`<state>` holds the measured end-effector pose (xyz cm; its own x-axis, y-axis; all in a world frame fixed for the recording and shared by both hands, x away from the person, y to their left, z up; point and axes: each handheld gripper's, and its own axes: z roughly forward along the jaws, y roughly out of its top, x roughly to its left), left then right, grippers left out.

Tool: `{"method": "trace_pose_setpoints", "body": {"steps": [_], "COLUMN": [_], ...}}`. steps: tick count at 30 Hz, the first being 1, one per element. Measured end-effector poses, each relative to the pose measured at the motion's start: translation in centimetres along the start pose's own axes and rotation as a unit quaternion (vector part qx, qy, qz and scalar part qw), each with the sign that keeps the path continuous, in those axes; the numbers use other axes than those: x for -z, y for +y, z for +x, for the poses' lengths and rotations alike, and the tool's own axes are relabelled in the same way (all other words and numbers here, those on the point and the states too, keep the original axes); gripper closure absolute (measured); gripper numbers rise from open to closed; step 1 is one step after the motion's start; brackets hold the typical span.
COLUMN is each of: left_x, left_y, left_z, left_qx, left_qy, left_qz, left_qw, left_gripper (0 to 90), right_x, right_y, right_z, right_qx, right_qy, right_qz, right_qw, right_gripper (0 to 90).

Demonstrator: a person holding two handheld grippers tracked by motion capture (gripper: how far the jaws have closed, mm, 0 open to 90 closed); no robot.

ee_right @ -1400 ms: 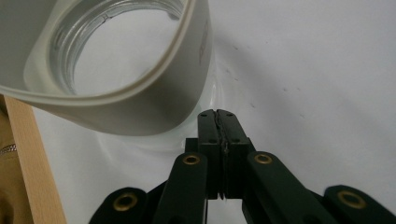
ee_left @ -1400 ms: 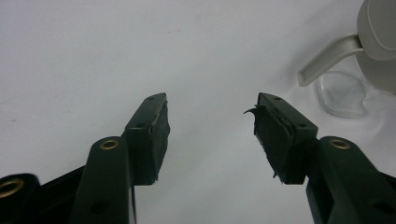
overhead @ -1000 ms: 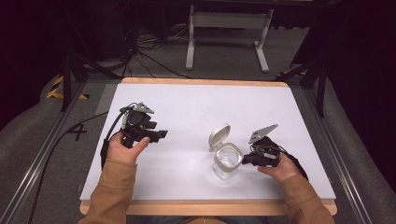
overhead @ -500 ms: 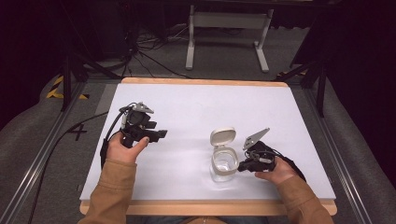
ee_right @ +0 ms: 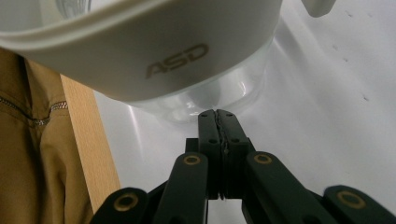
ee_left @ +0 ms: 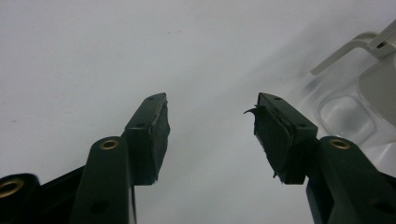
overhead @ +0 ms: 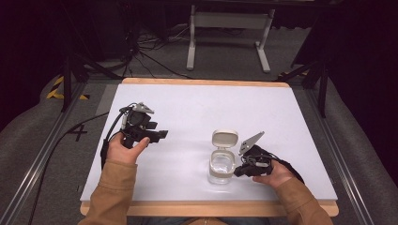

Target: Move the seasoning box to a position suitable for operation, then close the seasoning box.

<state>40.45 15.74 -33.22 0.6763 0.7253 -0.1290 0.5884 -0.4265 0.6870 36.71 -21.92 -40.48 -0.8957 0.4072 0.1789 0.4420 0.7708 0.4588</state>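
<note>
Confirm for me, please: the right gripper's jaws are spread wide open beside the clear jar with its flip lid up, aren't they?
Not quite. The right gripper has its jaws pressed together with nothing between them, as the right gripper view shows. The rest holds: it sits beside the clear jar, whose flip lid stands open.

Sitting near the front edge of the white bench point(overhead: 197, 108): a clear jar point(overhead: 221, 168) with its white lid point(overhead: 225, 139) flipped up and back. Resting just beside the jar, to its right: the right gripper point(overhead: 238, 170), jaws pointing at its lower wall. Hovering well apart at the left: the left gripper point(overhead: 162, 135), jaws pointing right.
</note>
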Motion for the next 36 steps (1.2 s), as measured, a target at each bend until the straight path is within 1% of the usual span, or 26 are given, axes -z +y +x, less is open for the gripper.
{"method": "trace_pose_setpoints", "body": {"steps": [2,3,4,5,6,7,10,12,13,14,16,19,21,22,23,24,25,26,27,30,32,33,34,35,36], "left_x": [0.0,0.1,0.0,-0.1,-0.1,-0.1,-0.3,-0.5,-0.5,-0.6,-0.6,-0.6,-0.6,-0.6,-0.6,-0.6,-0.6,-0.5,-0.5,-0.2,-0.1,-0.1,0.1,0.1,0.2], "left_y": [0.1,0.2,0.2,0.2,0.3,0.3,0.5,0.5,0.6,0.6,0.6,0.6,0.6,0.5,0.5,0.5,0.4,0.4,0.3,0.1,0.0,-0.1,-0.1,-0.2,-0.3], "left_z": [0.0,0.0,0.0,0.0,0.0,0.0,0.0,-0.2,-0.2,-0.2,-0.3,-0.3,-0.3,-0.3,-0.3,-0.3,-0.2,-0.2,-0.2,-0.2,-0.2,-0.2,-0.1,-0.2,-0.2], "left_qx": [-0.003,-0.008,-0.002,-0.003,-0.003,-0.003,-0.002,-0.003,-0.007,-0.006,-0.009,-0.01,-0.012,-0.01,-0.01,-0.006,-0.006,-0.007,-0.002,-0.003,-0.003,-0.001,-0.002,0.002,-0.001], "left_qy": [-0.001,-0.001,-0.003,-0.005,-0.006,-0.006,-0.007,-0.007,-0.006,-0.007,-0.006,-0.006,-0.005,-0.005,-0.005,-0.005,-0.005,-0.005,-0.003,-0.001,0.0,0.001,0.003,0.003,0.003], "left_qz": [0.005,0.006,0.003,0.001,-0.001,-0.001,0.002,0.004,0.006,0.006,0.005,0.008,0.007,0.006,0.006,0.008,0.01,0.008,0.006,0.004,0.005,0.006,0.008,0.008,0.006], "left_qw": [1.0,1.0,1.0,1.0,1.0,1.0,1.0,1.0,0.9999,0.9999,0.9999,0.9999,0.9999,0.9999,0.9999,0.9999,0.9999,0.9999,1.0,1.0,1.0,1.0,1.0,1.0,1.0], "left_gripper": [45.1,45.1,45.1,45.1,45.1,45.1,45.2,45.1,45.1,45.1,45.1,45.1,45.2,45.2,45.2,45.2,45.2,45.1,45.1,45.2,45.2,45.2,45.2,45.2,45.2], "right_x": [0.0,0.0,0.1,0.4,0.9,0.9,2.3,3.5,4.0,4.5,5.3,6.0,6.4,6.6,6.6,6.8,7.1,7.2,7.3,7.4,7.5,7.5,7.6,7.6,7.6], "right_y": [0.0,-0.1,-0.1,-0.1,-0.2,-0.2,-0.4,-0.6,-0.7,-0.8,-0.9,-1.0,-1.1,-1.1,-1.1,-1.1,-1.1,-1.0,-1.0,-0.9,-0.9,-0.8,-0.7,-0.6,-0.6], "right_z": [0.0,0.0,0.0,0.0,-0.2,-0.2,-0.4,-0.6,-0.7,-0.8,-0.9,-1.0,-1.0,-1.1,-1.1,-1.2,-1.3,-1.3,-1.4,-1.5,-1.6,-1.7,-1.7,-1.8,-1.8], "right_qx": [-0.001,0.003,0.003,0.0,0.001,0.001,-0.013,-0.025,-0.029,-0.036,-0.045,-0.051,-0.055,-0.059,-0.059,-0.062,-0.065,-0.068,-0.069,-0.067,-0.067,-0.065,-0.068,-0.066,-0.068], "right_qy": [0.0,-0.003,-0.004,-0.011,-0.016,-0.016,-0.041,-0.063,-0.07,-0.08,-0.092,-0.102,-0.106,-0.107,-0.107,-0.107,-0.108,-0.108,-0.107,-0.108,-0.106,-0.107,-0.104,-0.105,-0.103], "right_qz": [0.0,-0.003,-0.004,-0.006,-0.013,-0.013,-0.038,-0.067,-0.079,-0.095,-0.118,-0.145,-0.155,-0.161,-0.161,-0.169,-0.18,-0.185,-0.191,-0.203,-0.203,-0.206,-0.209,-0.213,-0.215], "right_qw": [1.0,1.0,1.0,0.9999,0.9998,0.9998,0.9984,0.9954,0.9939,0.9916,0.9878,0.983,0.9806,0.9793,0.9793,0.9778,0.9756,0.9745,0.9733,0.9708,0.9711,0.9704,0.9699,0.9692,0.9687], "right_gripper": [89.5,89.5,89.5,89.6,89.6,89.6,89.6,89.6,89.6,89.6,89.6,89.6,89.6,89.6,89.6,89.6,89.6,89.6,89.6,89.6,89.6,89.6,89.6,89.6,89.5]}}
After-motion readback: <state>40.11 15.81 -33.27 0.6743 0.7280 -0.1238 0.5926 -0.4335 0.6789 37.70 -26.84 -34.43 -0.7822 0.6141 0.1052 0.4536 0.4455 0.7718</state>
